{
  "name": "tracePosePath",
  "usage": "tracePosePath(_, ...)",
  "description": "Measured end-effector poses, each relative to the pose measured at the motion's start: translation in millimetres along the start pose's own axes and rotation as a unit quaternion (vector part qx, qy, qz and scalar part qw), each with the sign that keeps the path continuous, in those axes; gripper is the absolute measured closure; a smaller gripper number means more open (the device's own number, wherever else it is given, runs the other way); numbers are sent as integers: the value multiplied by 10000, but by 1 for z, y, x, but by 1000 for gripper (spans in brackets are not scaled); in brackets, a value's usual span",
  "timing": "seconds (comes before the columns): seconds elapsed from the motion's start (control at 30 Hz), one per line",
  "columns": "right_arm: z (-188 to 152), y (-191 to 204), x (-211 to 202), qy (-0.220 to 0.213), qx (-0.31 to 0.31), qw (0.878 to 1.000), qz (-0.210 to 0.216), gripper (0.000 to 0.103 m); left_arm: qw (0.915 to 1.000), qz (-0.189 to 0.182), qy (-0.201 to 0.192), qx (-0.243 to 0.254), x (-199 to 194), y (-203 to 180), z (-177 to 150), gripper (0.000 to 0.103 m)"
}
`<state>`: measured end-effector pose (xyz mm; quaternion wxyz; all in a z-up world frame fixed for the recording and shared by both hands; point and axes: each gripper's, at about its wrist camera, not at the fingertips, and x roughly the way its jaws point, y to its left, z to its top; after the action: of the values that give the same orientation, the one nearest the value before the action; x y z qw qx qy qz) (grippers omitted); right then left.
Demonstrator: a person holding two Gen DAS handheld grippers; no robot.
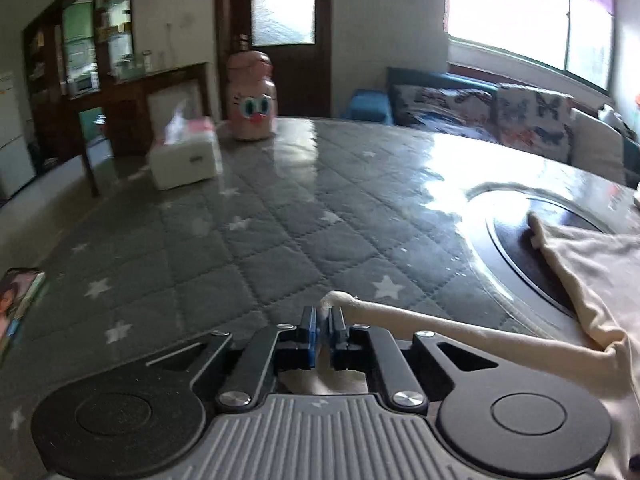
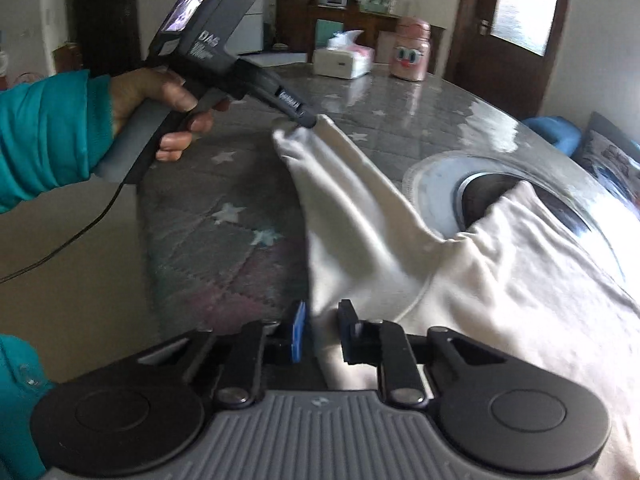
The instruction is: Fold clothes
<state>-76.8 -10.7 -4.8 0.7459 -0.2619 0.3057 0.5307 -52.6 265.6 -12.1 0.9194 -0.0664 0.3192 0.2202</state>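
Cream garment [image 2: 460,264] lying across bench [image 1: 280,216]; sleeve end pinched in clenched left hand-held gripper [image 1: 324,322], drawing it outward for folding; right hand-held gripper [image 2: 322,332] released, straddling fabric edge.

A home living room: a cushioned sofa [image 1: 500,116] under the window [image 1: 520,12], a glass-fronted cabinet [image 1: 80,48] upper left, a tissue box [image 1: 184,156].

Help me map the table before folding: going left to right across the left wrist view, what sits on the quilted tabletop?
Picture book at the edge → white tissue box → pink cartoon bottle → left hand-held gripper pinching the cream sleeve → dark round inset → the rest of the cream garment.
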Motion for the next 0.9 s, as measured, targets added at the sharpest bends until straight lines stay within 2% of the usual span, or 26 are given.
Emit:
tracePosePath(0.13, -1, 3, 0, -50, -13, 9998, 204, 86, 9996, 245, 112, -94, -1, 12, -7, 97)
tracePosePath(0.27, -4, -4, -10, -154, 261, 9990, 342, 84, 9997, 160, 157, 27, -2, 13, -5, 96)
tracePosePath(0.33, -6, -13, -22, -269, 506, 9978, 321, 82, 9998, 65, 178, 86, -3, 7, -1, 91)
tracePosePath(0.37, -7, -19, -29, -326, 616, 9972, 260, 78, 9998, -57, 168, 99, -6, 1, 1, 90)
tracePosePath(0.5, -21, -44, -56, -445, 964, 9940, -281, 69, 9983, -545, 126, 153, -16, -22, 11, 66)
tracePosePath(0.73, -58, -99, -76, -303, 1751, 9761, -1250, 68, 9899, -1395, 52, 245, -34, -63, 27, 68)
tracePosePath(0.8, -67, -111, -77, -252, 1931, 9699, -1464, 67, 9834, -1779, 134, 315, -32, -86, 28, 68)
tracePosePath(0.9, -80, -125, -75, -187, 2201, 9624, -1582, 67, 9692, -2406, 298, 434, -26, -125, 29, 68)
